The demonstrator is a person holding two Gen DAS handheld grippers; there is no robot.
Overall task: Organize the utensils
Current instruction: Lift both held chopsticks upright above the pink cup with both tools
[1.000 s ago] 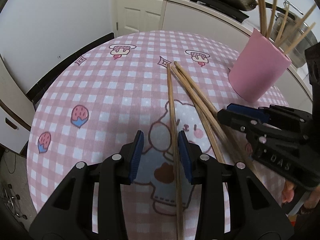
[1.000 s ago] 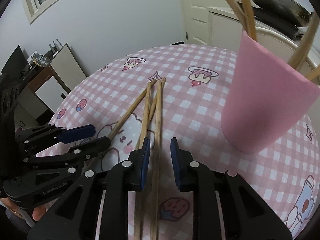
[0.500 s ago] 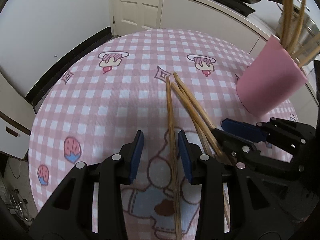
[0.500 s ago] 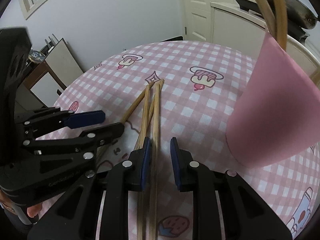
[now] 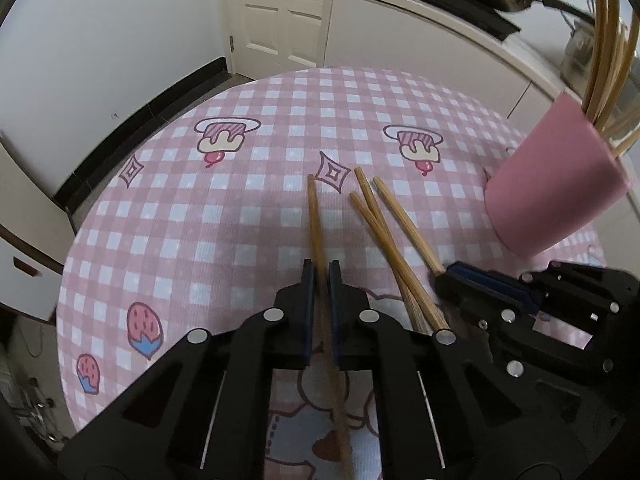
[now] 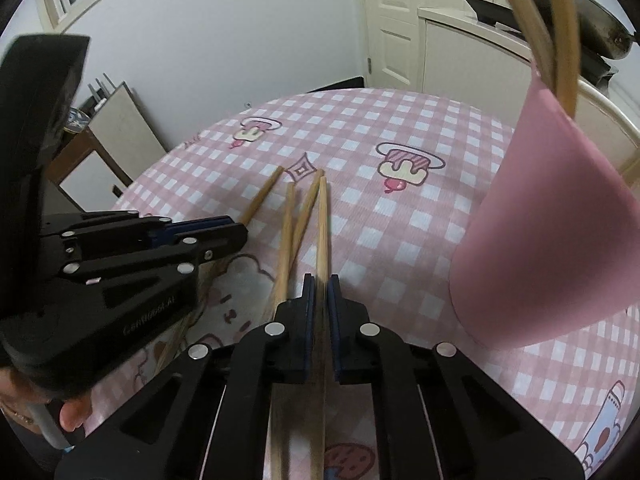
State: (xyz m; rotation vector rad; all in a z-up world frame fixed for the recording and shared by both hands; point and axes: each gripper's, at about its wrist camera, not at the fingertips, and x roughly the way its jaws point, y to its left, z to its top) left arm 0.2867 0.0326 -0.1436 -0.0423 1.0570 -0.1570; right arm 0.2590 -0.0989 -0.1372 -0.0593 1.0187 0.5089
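2 grippers, left gripper [image 5: 319,276] and right gripper [image 6: 321,290], jaws each clamped on 1 chopstick [image 5: 315,216]; lettering unreadable.

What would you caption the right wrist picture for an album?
Right gripper shut on one chopstick beside the pink cup on the checked tablecloth.

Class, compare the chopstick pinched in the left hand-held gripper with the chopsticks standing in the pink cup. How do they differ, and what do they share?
The chopstick in the left hand-held gripper lies low along the checked tablecloth; the chopsticks in the pink cup stand upright.
The gripped chopstick is clamped between blue pads; the cup's chopsticks lean loose against its rim.
The gripped one is single; the cup holds several.
Both are plain light wooden sticks.
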